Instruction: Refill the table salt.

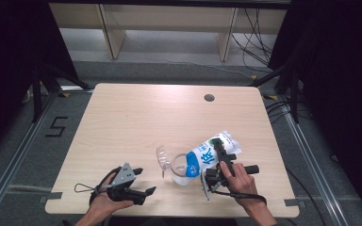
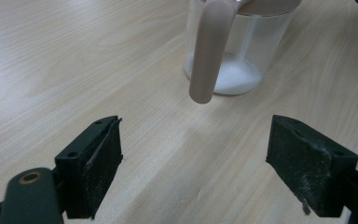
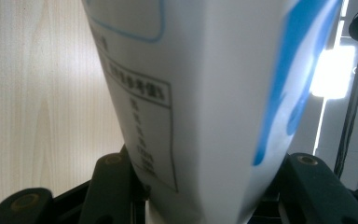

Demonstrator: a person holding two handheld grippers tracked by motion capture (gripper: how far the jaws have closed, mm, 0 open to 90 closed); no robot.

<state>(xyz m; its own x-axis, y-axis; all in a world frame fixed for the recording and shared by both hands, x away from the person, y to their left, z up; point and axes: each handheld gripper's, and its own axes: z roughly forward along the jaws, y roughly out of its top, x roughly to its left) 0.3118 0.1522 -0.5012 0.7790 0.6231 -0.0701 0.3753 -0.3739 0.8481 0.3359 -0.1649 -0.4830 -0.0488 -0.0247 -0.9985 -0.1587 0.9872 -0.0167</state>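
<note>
Pouch (image 1: 213, 149) tilted at lower right of centre of the table (image 1: 136, 117), its lower end over the cup (image 1: 183, 170), right gripper (image 1: 219, 165) around the pouch, left gripper (image 1: 139, 181) at lower left, cup ahead between its jaws, hole (image 1: 209, 98) at upper right.

Both grippers black: left gripper (image 1: 143, 181) w/ grey three-cornered plate on top & thin looped cable; right gripper (image 1: 218, 149) w/ black cable, brass-coloured screws by jaws.

Open tabletop (image 1: 136, 117) is left free across the far and left parts. Near the front edge, passage is blocked by the clear cup (image 1: 181, 170) and the tilted pouch (image 1: 212, 151) above it.
</note>
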